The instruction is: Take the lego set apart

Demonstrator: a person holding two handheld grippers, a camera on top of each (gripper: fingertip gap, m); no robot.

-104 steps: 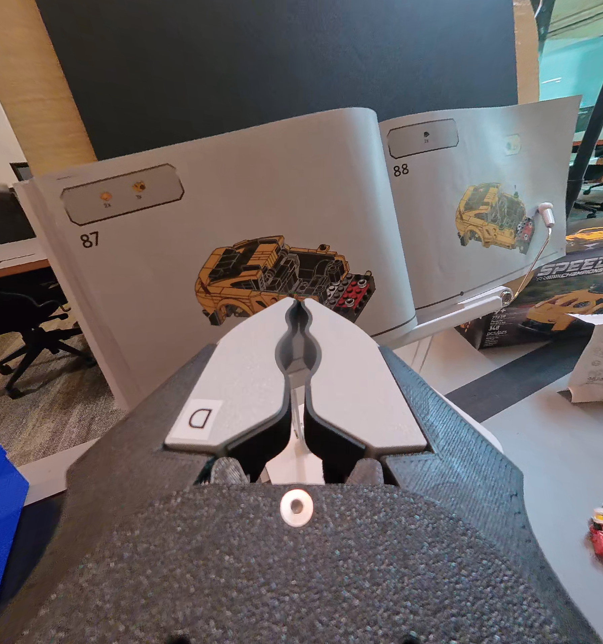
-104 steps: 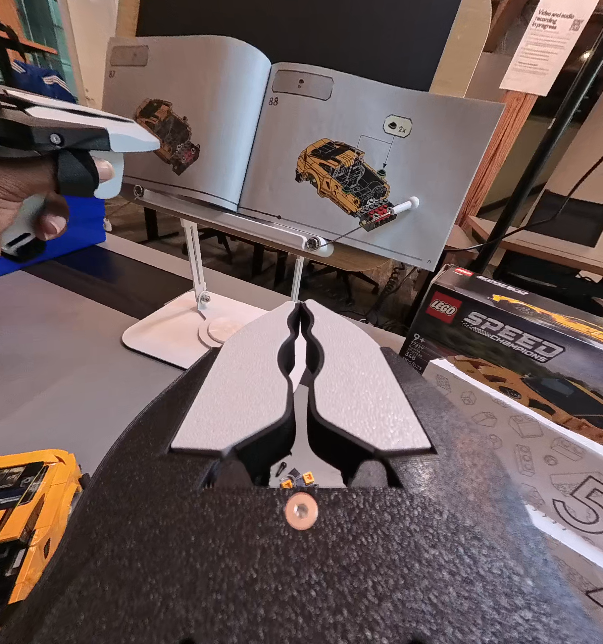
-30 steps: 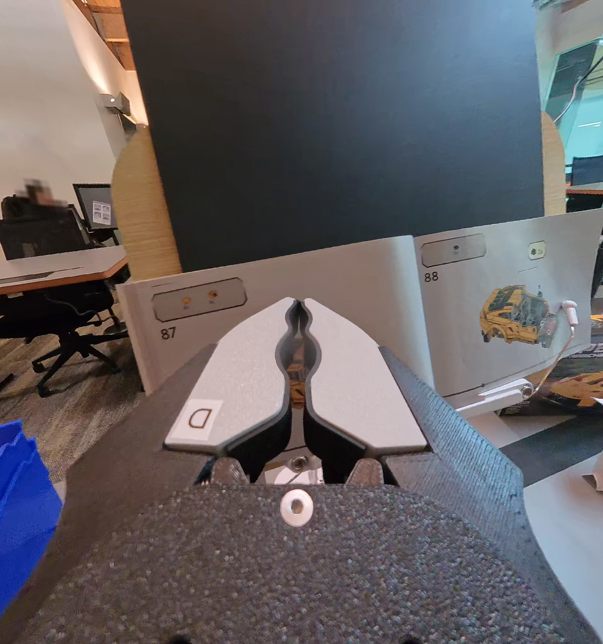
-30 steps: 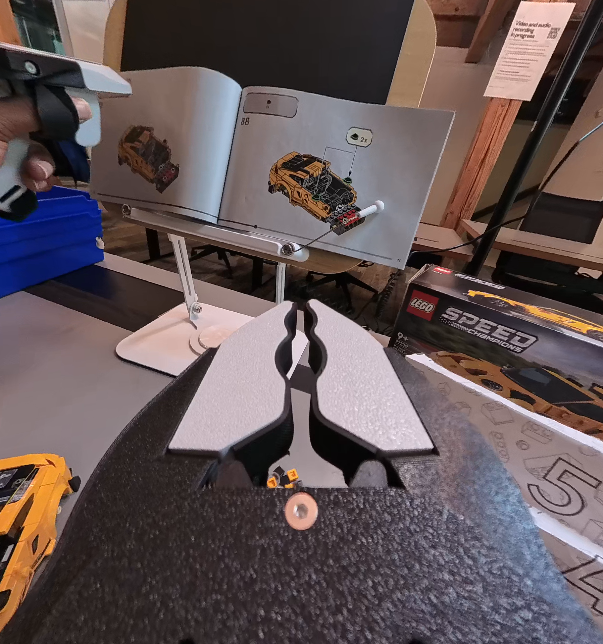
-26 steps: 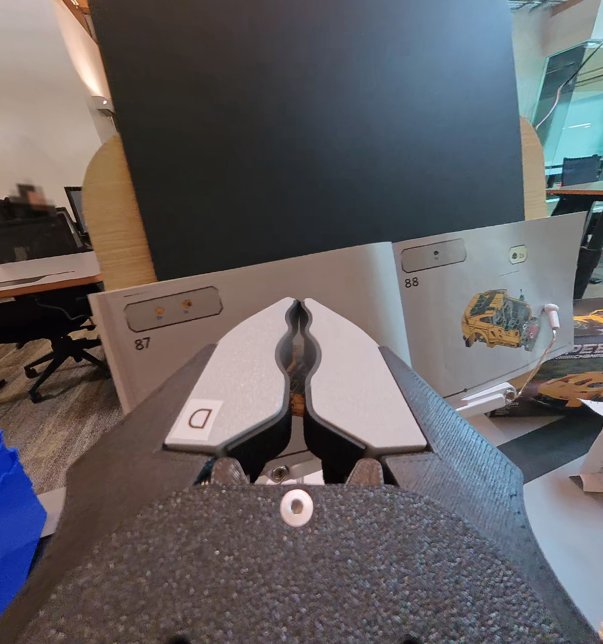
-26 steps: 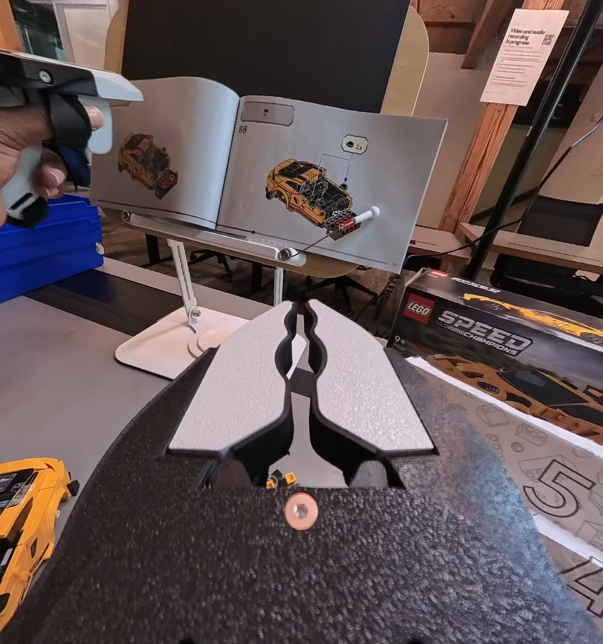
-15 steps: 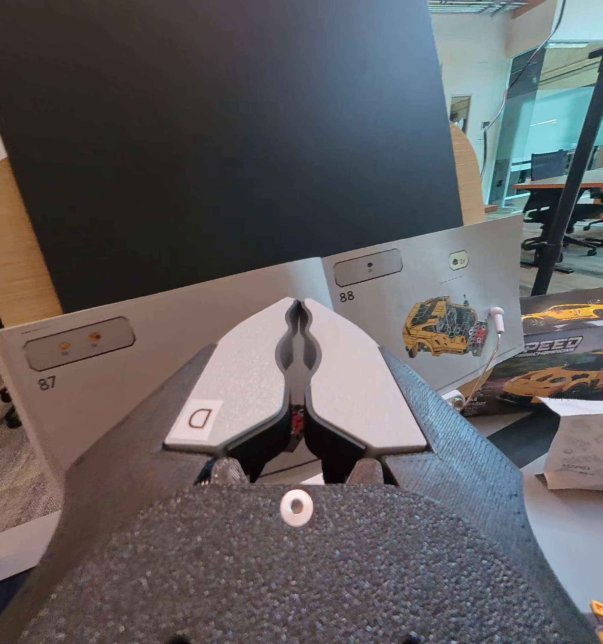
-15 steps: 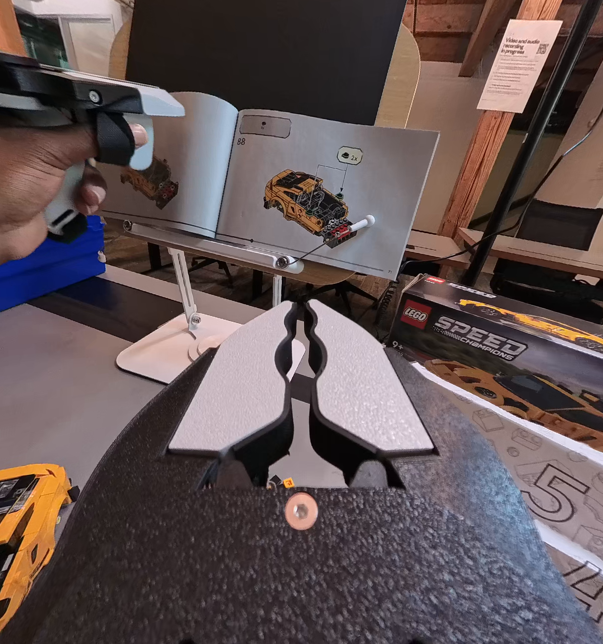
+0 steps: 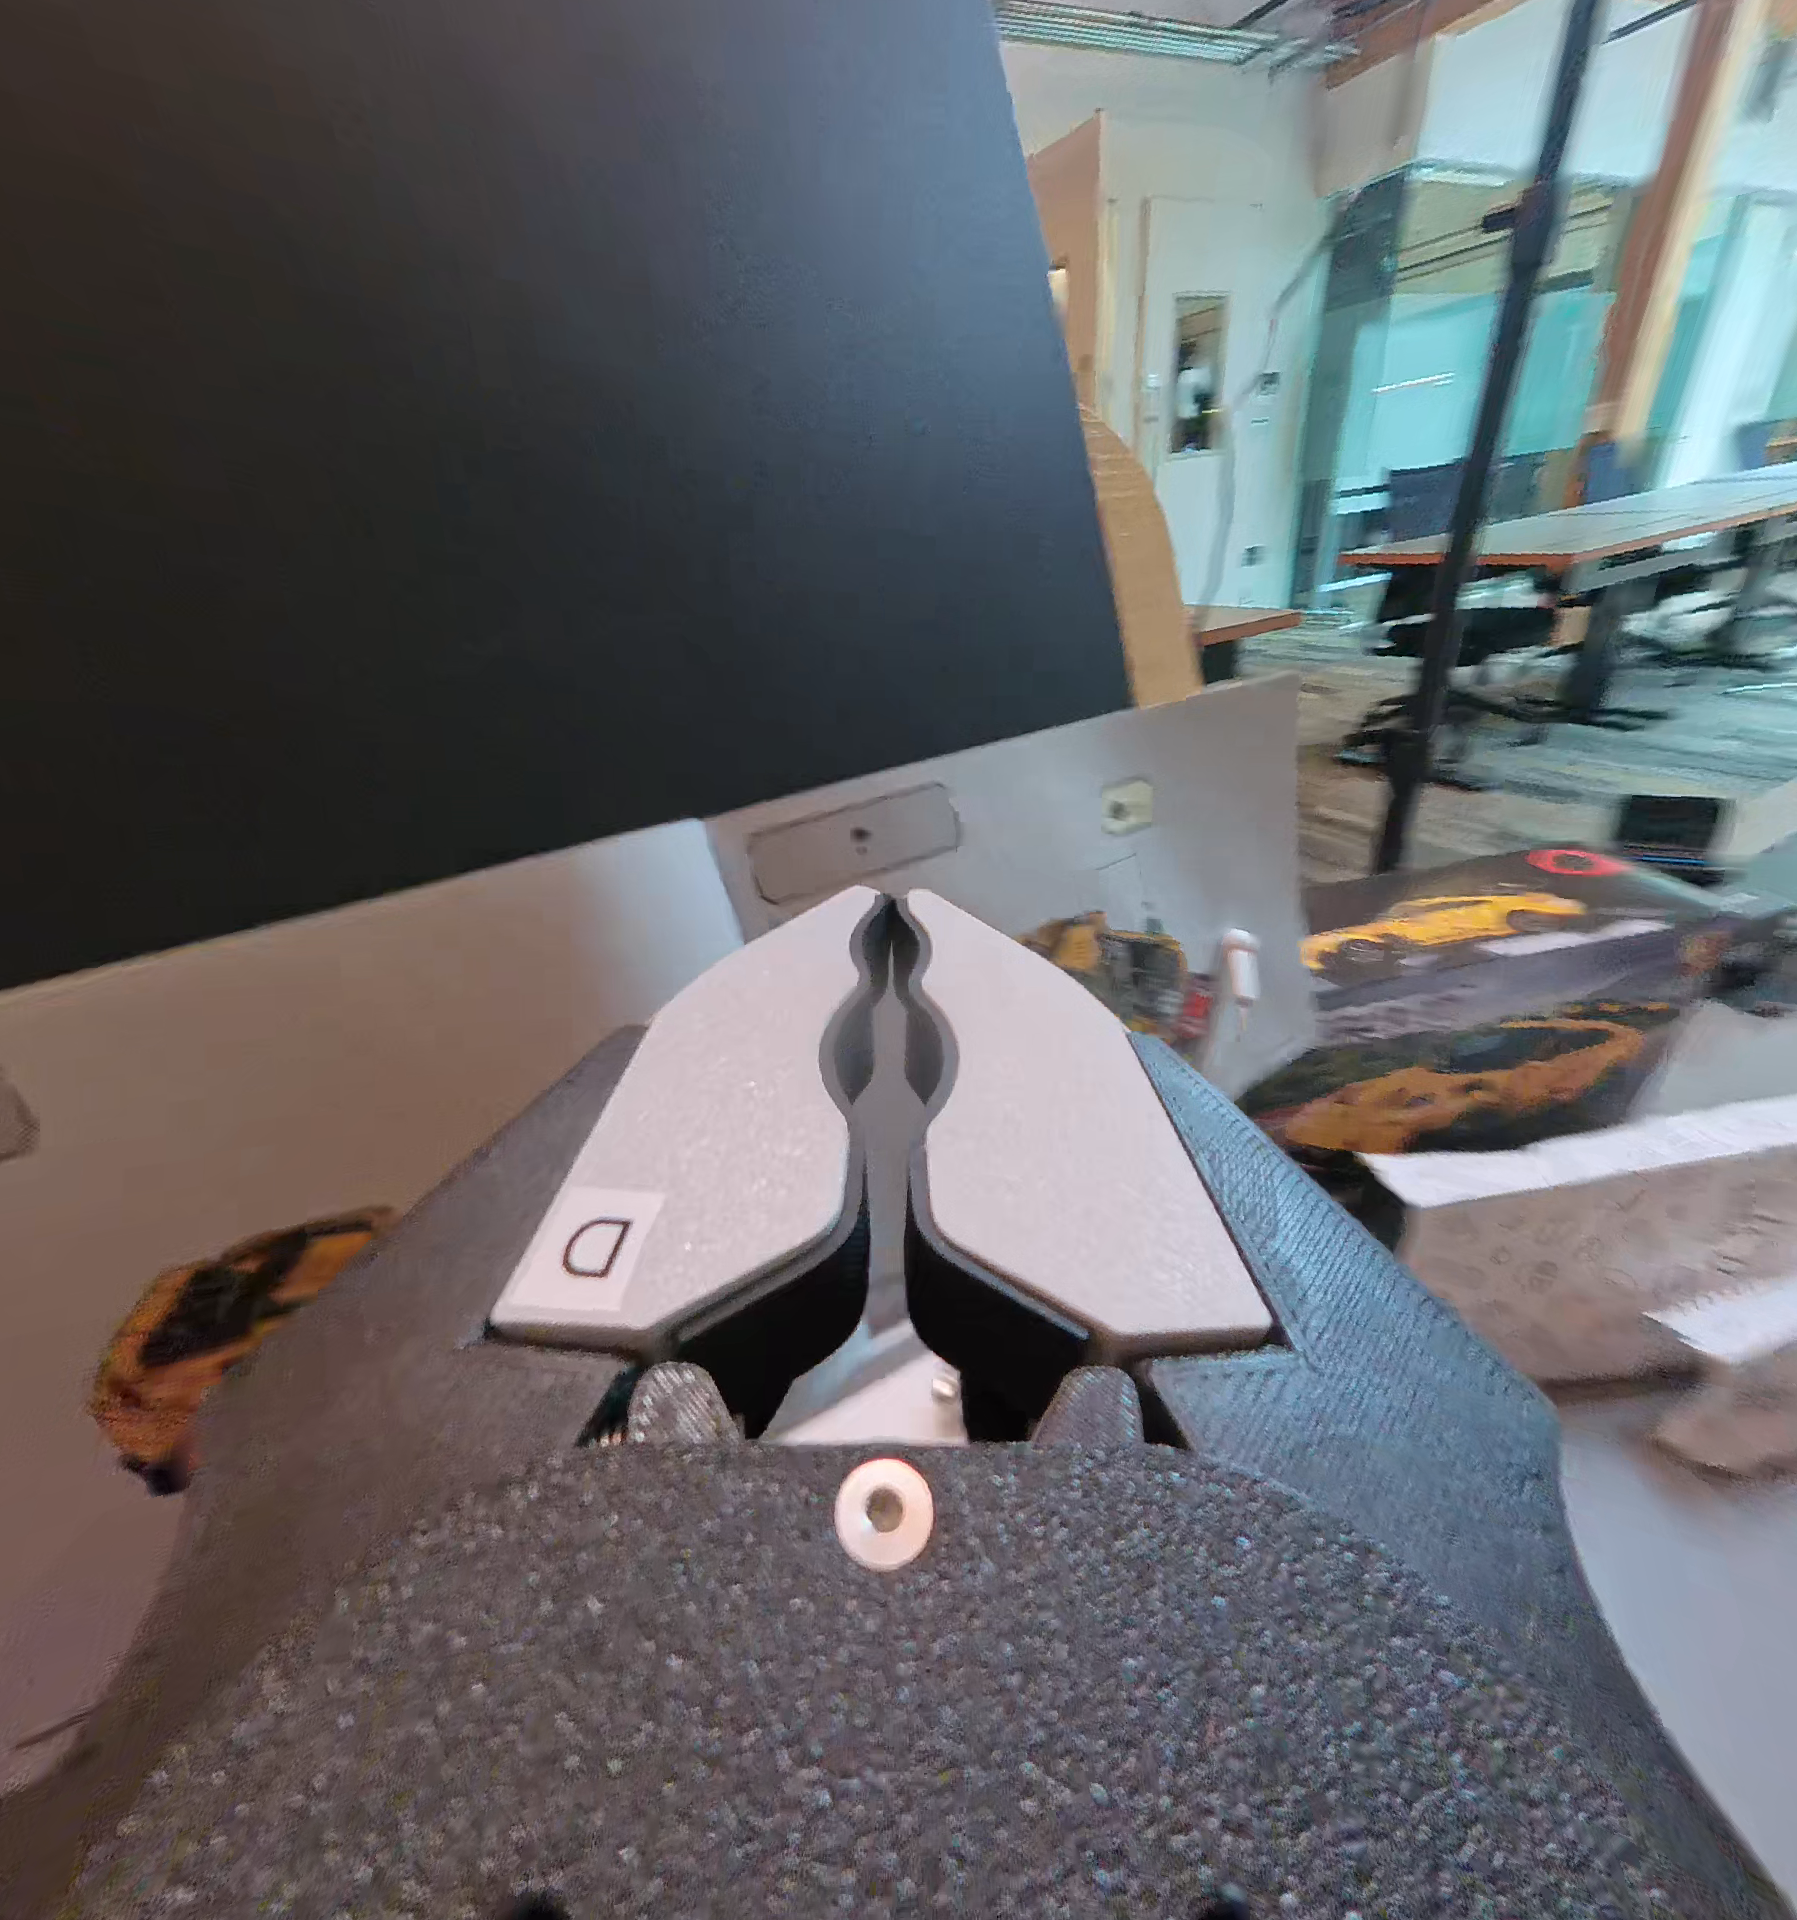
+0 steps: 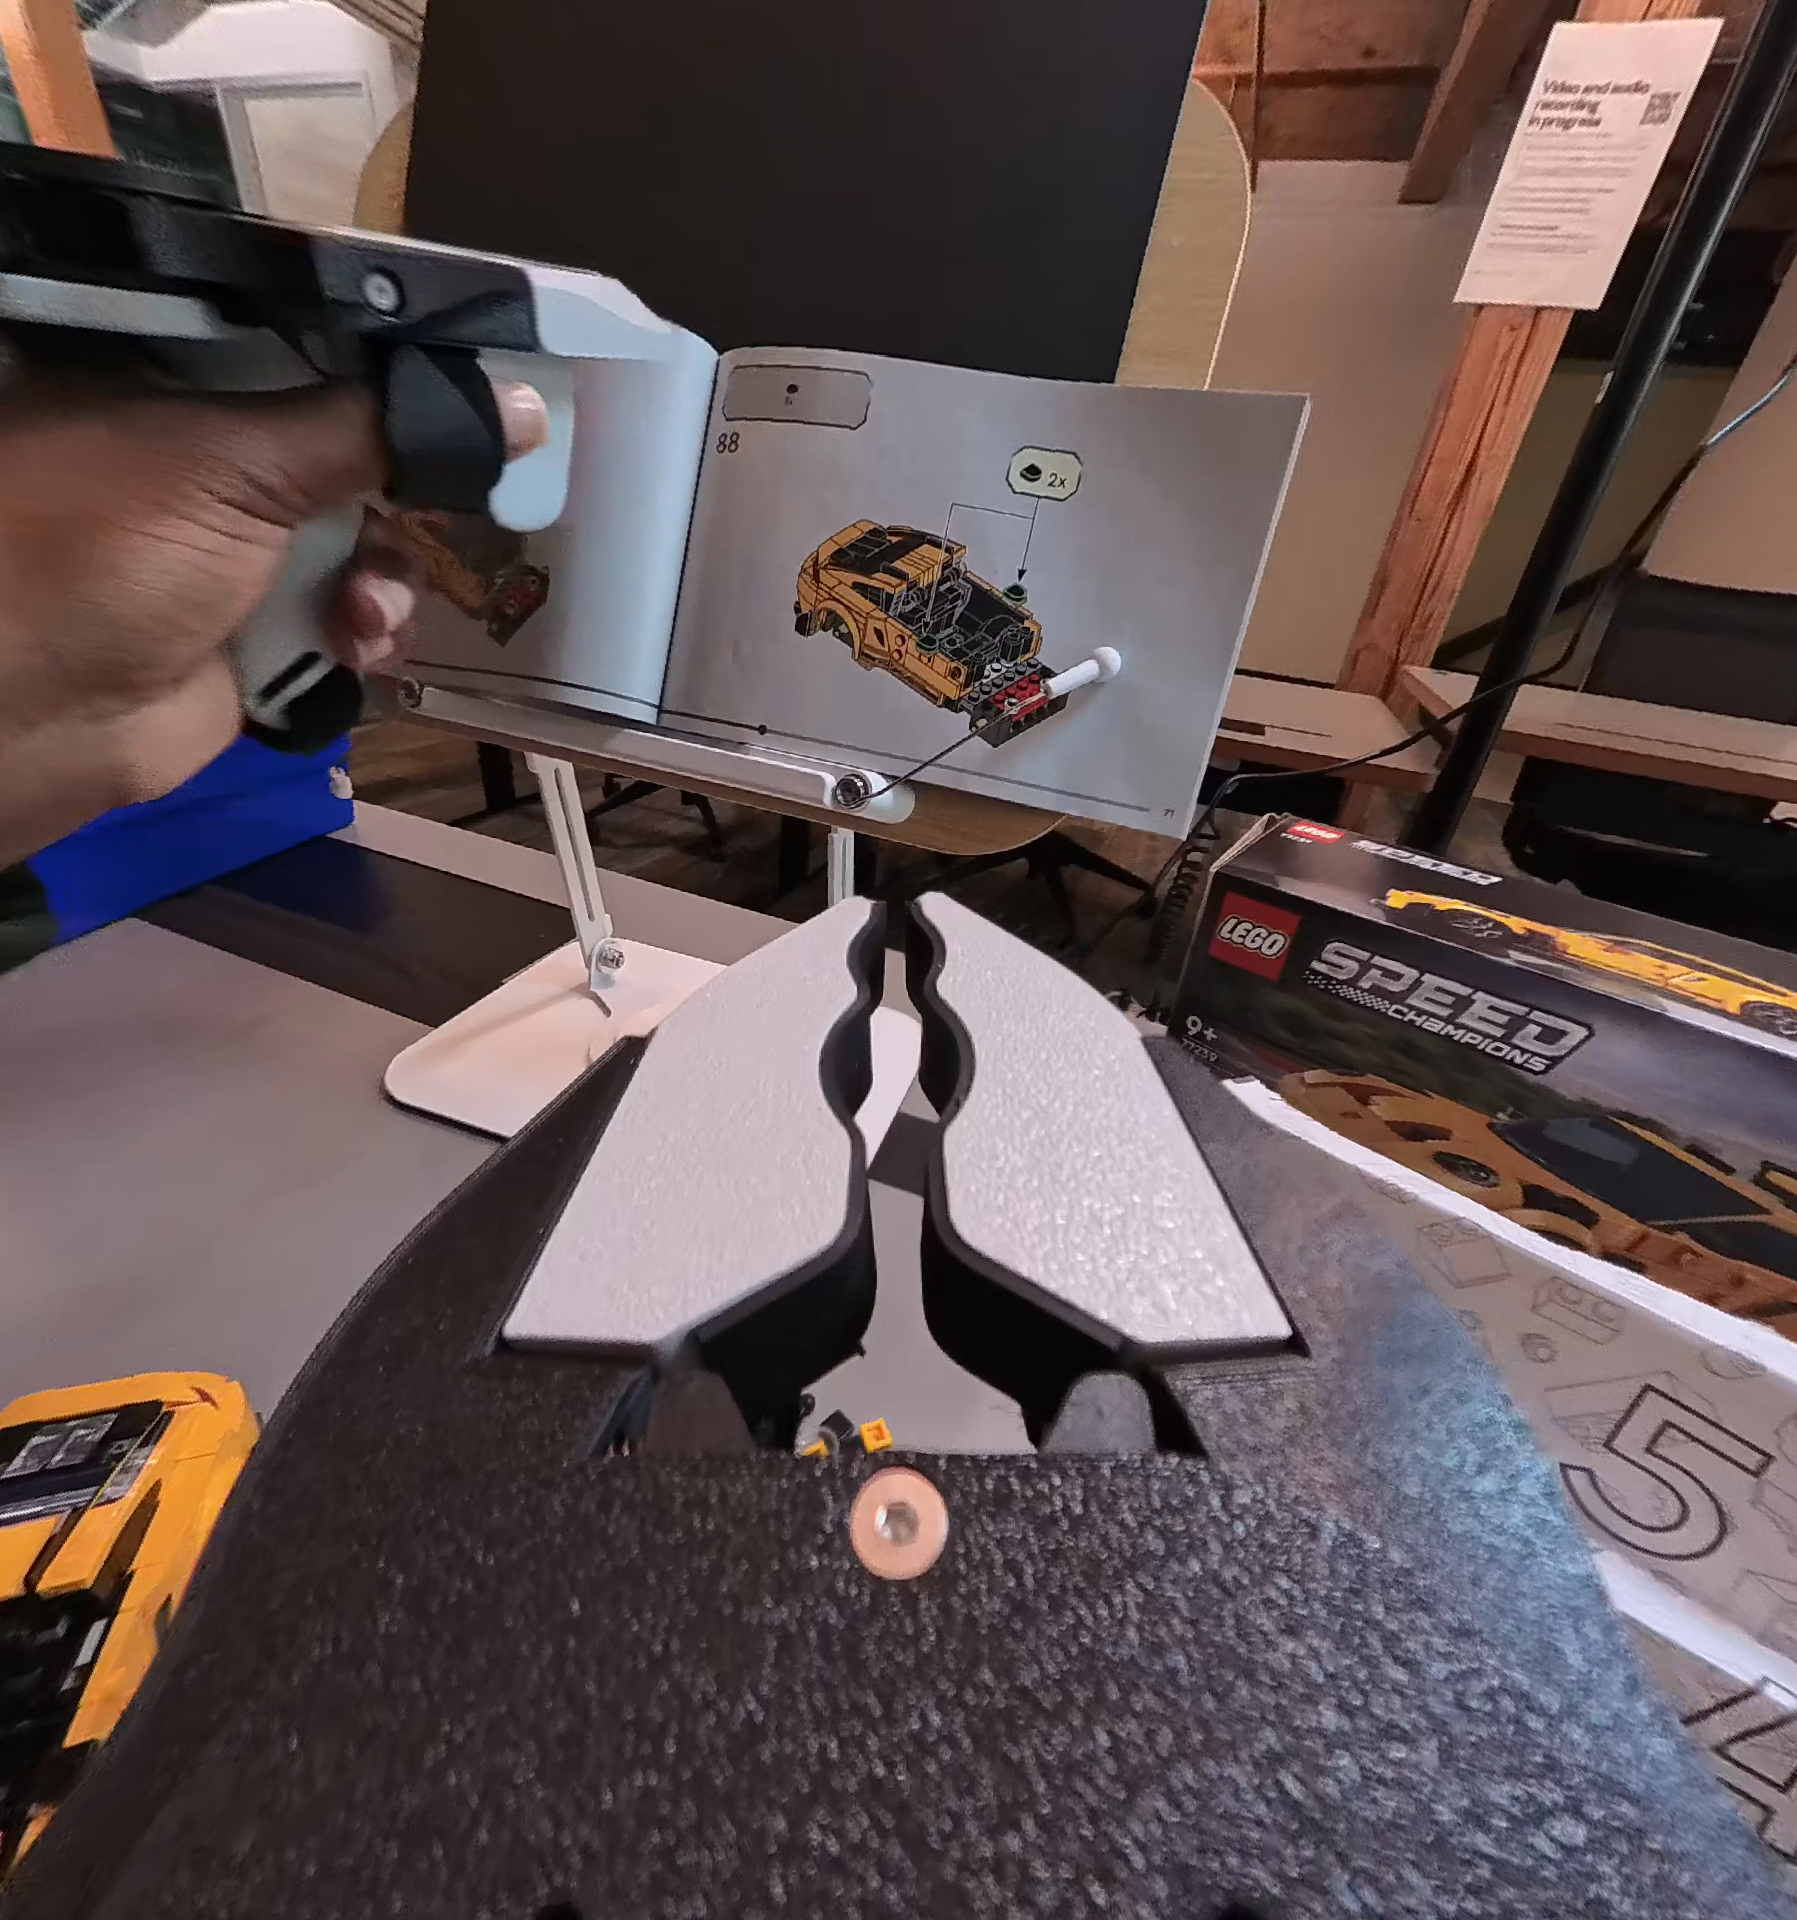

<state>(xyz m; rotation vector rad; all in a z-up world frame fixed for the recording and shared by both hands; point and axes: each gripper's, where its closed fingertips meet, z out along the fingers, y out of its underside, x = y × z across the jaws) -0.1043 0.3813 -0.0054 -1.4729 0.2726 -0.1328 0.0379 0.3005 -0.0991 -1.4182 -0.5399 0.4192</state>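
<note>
Over the last few seconds the left gripper (image 9: 891,920) is being swung from the left page of the instruction booklet (image 10: 987,582) toward its right page, and its view is now being smeared by that motion; its jaws are being kept pressed together with nothing between them. In the right wrist view it is being carried by a hand (image 10: 135,613) up at the left, level with the booklet on its white stand (image 10: 551,1039), well above the worktop (image 10: 146,1143). This is being read as a glance at the build steps, with no piece yet being pulled off. The yellow lego car (image 10: 52,1538) is lying at the near left edge of the worktop, below and left of the right gripper (image 10: 896,914), well apart from its tips. That gripper is being held almost closed and empty. A few small loose pieces (image 10: 852,1439), probably already detached, are being glimpsed beneath it. The set's box (image 10: 1496,1039) is resting along the right edge.
</note>
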